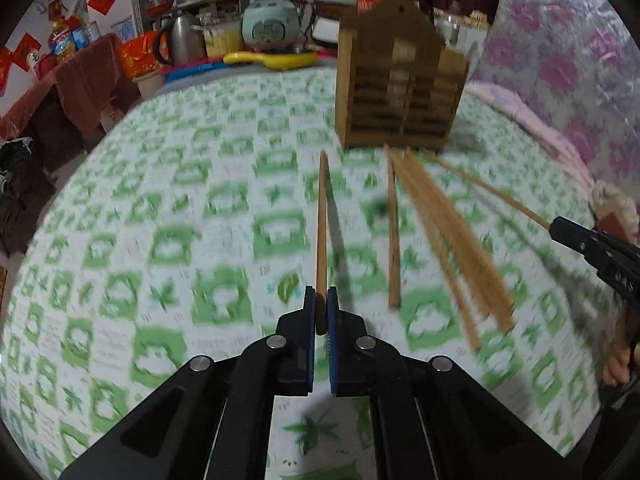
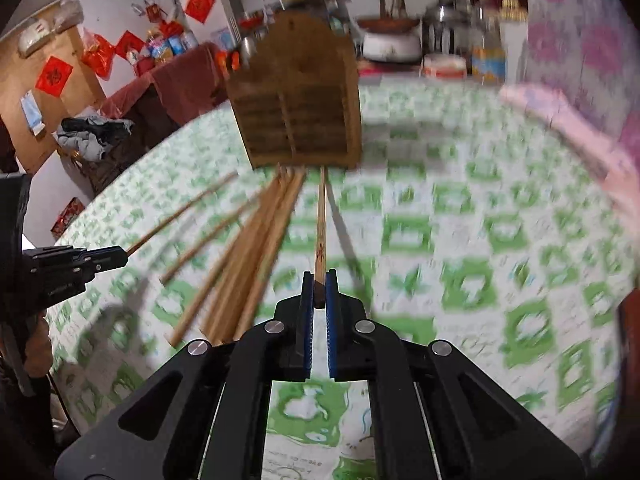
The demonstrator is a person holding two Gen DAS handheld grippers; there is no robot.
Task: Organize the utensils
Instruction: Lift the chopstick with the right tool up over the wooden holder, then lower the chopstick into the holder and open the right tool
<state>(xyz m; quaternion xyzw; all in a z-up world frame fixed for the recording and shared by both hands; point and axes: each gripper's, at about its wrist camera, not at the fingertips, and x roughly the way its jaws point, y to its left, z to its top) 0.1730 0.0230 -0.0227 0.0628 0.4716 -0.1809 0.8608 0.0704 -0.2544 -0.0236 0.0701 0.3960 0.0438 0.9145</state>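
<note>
A wooden chopstick holder (image 1: 400, 92) stands upright on the green-and-white tablecloth (image 1: 160, 208); in the right wrist view the holder (image 2: 300, 112) is straight ahead. Several loose chopsticks (image 1: 448, 240) lie fanned out in front of it, and the same pile (image 2: 256, 248) shows left of centre in the right wrist view. My left gripper (image 1: 321, 300) is shut on one chopstick (image 1: 321, 220) that points toward the holder. My right gripper (image 2: 319, 284) is shut on another chopstick (image 2: 321, 220). Each gripper shows at the edge of the other's view: the right gripper (image 1: 560, 228), the left gripper (image 2: 120, 256).
A rice cooker (image 1: 272, 24), a kettle (image 1: 182, 40) and a yellow pan (image 1: 276, 59) crowd the table's far edge. A pot (image 2: 390, 40) and jars stand behind the holder. A pink cloth (image 2: 568, 120) lines the right wall. A person's hand (image 1: 618, 360) is at the right.
</note>
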